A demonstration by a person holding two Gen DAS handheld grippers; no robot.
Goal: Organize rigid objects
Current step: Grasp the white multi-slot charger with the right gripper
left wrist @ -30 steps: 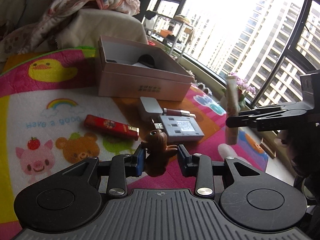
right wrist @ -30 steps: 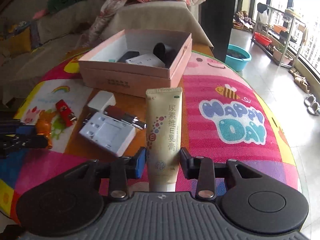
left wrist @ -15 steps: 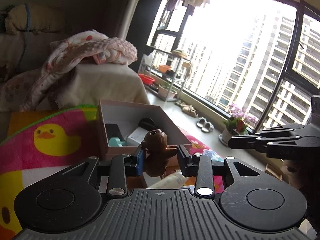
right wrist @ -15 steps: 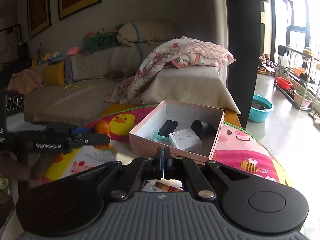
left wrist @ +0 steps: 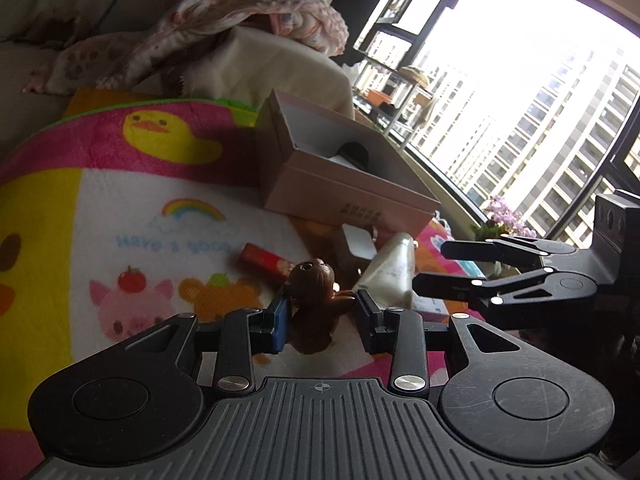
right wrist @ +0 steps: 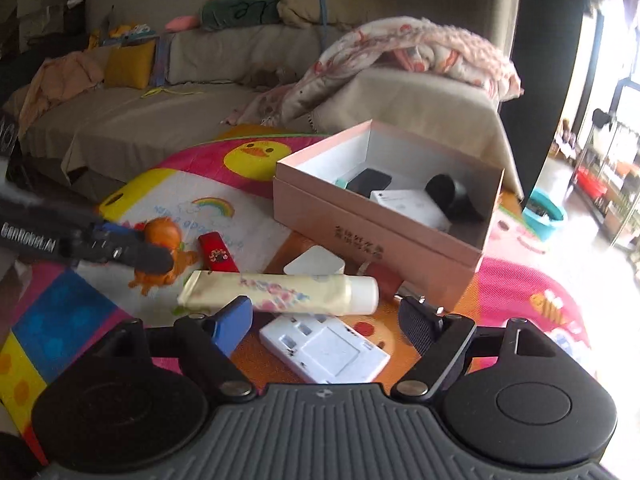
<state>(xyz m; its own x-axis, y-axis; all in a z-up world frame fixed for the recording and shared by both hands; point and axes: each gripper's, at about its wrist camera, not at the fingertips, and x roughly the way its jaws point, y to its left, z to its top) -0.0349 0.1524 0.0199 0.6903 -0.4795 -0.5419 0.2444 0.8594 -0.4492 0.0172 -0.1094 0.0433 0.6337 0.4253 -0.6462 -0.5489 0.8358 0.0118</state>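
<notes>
1. Left claw [left wrist: 320, 316] pinches a small brown figurine [left wrist: 314, 280] between its pads; the figurine is off the bench [right wrist: 520, 296], carried short of the pink box [right wrist: 384, 236].
2. Right claw [right wrist: 326, 320] is spread wide, and its jaws have just been opening. Nothing is pinched; the cream tube [right wrist: 280, 288] lies on its side just beyond the fingertips, cap to the right, resting partly over the white adapter [right wrist: 324, 348].
3. Pink box sits open-topped at the far side of the bench. Inside it: a black rectangular item [right wrist: 368, 180], a white flat box [right wrist: 412, 204] and a dark round piece [right wrist: 452, 196]. There is free floor space at the near-left corner.
4. Loose on the bench between claws and box: a red lighter [right wrist: 218, 252], a white square plug block [right wrist: 314, 266], the adapter and the tube. A dark red cylinder beside the box wall is partly hidden, so I cannot tell what it is.
5. Step in hand, by my reading: the figurine is mid-carry toward the box, while the right claw is free to pick something up.
6. Next move for the left claw: lift over the near wall and release only once inside the rim.
7. Next move for the right claw: settle around the tube body and close across its width. The tube bridges the adapter, so it may roll or tip when pressed.
</notes>
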